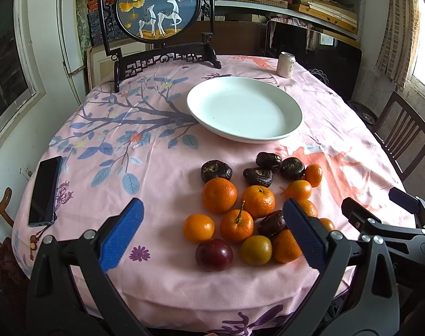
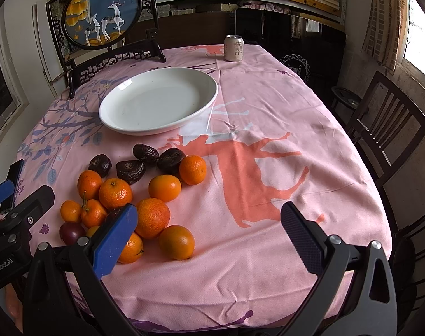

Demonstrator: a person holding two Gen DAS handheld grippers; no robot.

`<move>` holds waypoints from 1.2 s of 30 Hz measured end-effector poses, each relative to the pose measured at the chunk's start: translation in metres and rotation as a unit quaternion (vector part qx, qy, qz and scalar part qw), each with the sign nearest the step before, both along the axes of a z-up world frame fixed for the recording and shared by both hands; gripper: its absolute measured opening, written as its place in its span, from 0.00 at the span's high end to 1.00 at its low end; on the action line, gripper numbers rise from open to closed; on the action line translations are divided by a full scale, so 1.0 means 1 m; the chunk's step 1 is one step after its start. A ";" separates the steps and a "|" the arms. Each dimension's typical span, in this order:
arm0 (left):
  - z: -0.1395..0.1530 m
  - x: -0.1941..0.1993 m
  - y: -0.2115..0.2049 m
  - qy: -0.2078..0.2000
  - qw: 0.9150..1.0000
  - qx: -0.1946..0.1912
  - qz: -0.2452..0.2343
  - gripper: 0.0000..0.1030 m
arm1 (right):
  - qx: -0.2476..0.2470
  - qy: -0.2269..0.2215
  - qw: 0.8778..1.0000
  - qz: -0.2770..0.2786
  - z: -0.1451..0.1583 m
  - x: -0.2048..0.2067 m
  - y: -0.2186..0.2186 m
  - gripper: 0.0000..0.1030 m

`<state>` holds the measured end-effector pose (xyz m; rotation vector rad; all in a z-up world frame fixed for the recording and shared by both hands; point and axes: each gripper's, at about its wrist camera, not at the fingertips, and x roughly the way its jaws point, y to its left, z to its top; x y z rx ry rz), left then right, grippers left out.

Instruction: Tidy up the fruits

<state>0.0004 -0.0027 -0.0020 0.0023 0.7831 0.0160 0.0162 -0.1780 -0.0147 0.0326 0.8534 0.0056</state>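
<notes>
Several oranges (image 1: 219, 195) (image 2: 152, 217), several dark wrinkled fruits (image 1: 215, 170) (image 2: 130, 171) and one dark red plum (image 1: 214, 254) (image 2: 72, 232) lie in a loose pile on the pink tablecloth. Behind the pile stands a wide white plate (image 1: 244, 109) (image 2: 158, 100) with nothing on it. My left gripper (image 1: 212, 235) is open, its fingers straddling the near part of the pile above the table. My right gripper (image 2: 209, 238) is open too, to the right of the pile, its left finger (image 2: 116, 240) covering part of an orange.
A black phone (image 1: 45, 191) lies at the table's left edge. A drink can (image 1: 286, 64) (image 2: 234, 48) stands at the far end, next to a framed deer screen on a dark stand (image 1: 159, 8) (image 2: 100, 14). A wooden chair (image 2: 386, 123) stands to the right.
</notes>
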 end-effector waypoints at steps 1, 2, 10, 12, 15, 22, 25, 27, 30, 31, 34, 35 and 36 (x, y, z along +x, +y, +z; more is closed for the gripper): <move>0.000 0.000 0.000 0.000 1.000 0.000 0.000 0.02 | 0.000 0.000 1.000 0.000 0.000 0.000 0.000 0.01; 0.000 0.000 0.000 0.000 1.000 0.000 0.000 0.02 | -0.001 0.000 1.000 0.000 0.000 0.000 0.000 0.01; 0.000 0.000 0.000 0.001 1.000 0.000 0.000 0.02 | 0.000 0.000 1.000 0.000 0.000 0.000 -0.001 0.01; 0.000 0.000 0.000 0.001 1.000 0.000 0.000 0.02 | 0.000 0.000 1.000 0.000 0.000 0.000 -0.001 0.01; 0.000 0.000 0.000 0.001 1.000 -0.001 0.000 0.02 | 0.001 0.000 1.000 0.000 0.000 0.000 -0.001 0.01; -0.001 0.000 0.000 0.001 1.000 0.000 0.000 0.02 | 0.002 0.000 1.000 0.001 -0.005 0.003 -0.010 0.01; -0.001 0.000 0.000 0.001 1.000 0.000 0.001 0.02 | 0.002 0.000 1.000 0.001 0.000 0.000 -0.001 0.01; -0.001 0.000 0.000 0.001 1.000 -0.001 0.001 0.02 | 0.002 0.000 1.000 0.001 0.001 -0.001 -0.001 0.01; -0.001 0.000 0.000 0.002 1.000 0.000 0.000 0.02 | 0.002 0.001 1.000 0.000 0.001 -0.001 -0.002 0.01; -0.001 0.001 0.000 0.002 1.000 0.000 0.000 0.02 | 0.002 0.001 1.000 0.000 0.003 -0.002 0.000 0.01; 0.000 -0.001 0.003 -0.001 1.000 0.006 0.001 0.02 | -0.002 0.000 1.000 0.000 0.004 -0.005 -0.001 0.01; 0.001 -0.003 0.006 -0.005 1.000 0.009 0.005 0.02 | -0.008 -0.004 1.000 -0.002 0.006 -0.007 -0.002 0.01; 0.001 -0.005 0.008 -0.007 1.000 0.014 0.006 0.02 | -0.011 -0.008 1.000 -0.002 0.004 -0.007 -0.004 0.01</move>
